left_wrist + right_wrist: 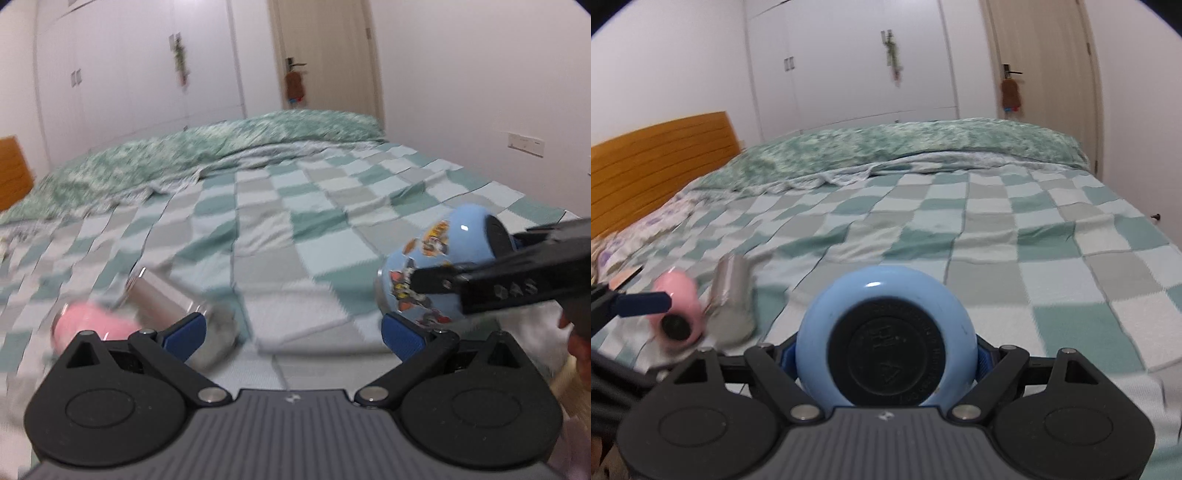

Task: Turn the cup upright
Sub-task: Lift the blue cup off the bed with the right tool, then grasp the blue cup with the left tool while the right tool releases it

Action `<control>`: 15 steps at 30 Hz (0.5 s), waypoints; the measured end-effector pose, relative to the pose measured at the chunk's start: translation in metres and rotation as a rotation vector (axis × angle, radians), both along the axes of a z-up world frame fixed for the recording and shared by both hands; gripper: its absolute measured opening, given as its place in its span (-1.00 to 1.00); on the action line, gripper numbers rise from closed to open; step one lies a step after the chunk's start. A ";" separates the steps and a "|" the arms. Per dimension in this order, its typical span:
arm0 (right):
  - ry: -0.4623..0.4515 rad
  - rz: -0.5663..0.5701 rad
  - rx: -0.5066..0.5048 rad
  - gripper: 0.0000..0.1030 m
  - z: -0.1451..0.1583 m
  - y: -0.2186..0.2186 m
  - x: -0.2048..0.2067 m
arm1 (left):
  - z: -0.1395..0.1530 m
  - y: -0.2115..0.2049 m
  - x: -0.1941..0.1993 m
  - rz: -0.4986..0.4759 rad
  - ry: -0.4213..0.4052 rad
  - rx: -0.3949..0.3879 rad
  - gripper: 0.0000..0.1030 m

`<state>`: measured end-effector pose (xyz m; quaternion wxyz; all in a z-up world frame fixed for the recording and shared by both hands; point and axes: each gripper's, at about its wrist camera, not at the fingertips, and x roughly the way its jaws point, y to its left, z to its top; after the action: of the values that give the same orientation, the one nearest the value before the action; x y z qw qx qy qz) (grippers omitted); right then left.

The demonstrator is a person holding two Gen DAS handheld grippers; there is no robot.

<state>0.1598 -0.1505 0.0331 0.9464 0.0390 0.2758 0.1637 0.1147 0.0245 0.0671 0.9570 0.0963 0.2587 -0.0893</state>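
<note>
A light blue cartoon-printed cup [436, 266] is gripped by my right gripper [443, 280], tilted on its side above the bed. In the right wrist view the blue cup [886, 332] fills the jaws with its black base facing the camera, and my right gripper [884, 358] is shut on it. A pink cup [92, 325] lies on its side on the bed at left, next to a steel cup [162, 295]. My left gripper [293, 332] is open and empty, its left pad near the steel cup. In the right wrist view the pink cup [679, 310] and steel cup [733, 295] lie at left.
The bed has a green-and-grey checked sheet [295, 221] and a rolled green quilt [221, 147] at the far side. A wooden headboard [657, 166] stands at left. A wardrobe and a door [1041, 59] are behind. A person's hand [576, 343] shows at right.
</note>
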 end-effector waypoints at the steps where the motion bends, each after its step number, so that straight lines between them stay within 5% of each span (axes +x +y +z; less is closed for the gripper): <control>1: -0.004 0.014 -0.017 0.62 -0.004 0.006 -0.012 | -0.002 0.005 -0.006 0.011 0.005 -0.003 1.00; 11: 0.060 0.065 -0.068 0.65 -0.021 0.038 -0.059 | -0.013 0.038 -0.061 0.136 0.016 -0.044 1.00; 15: 0.043 0.072 -0.031 0.98 -0.011 0.032 -0.066 | -0.014 0.040 -0.072 0.160 0.022 -0.059 1.00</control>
<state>0.0935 -0.1184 0.0218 0.9342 0.0177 0.2998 0.1926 0.0429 0.0648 0.0526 0.9605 0.0462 0.2735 -0.0212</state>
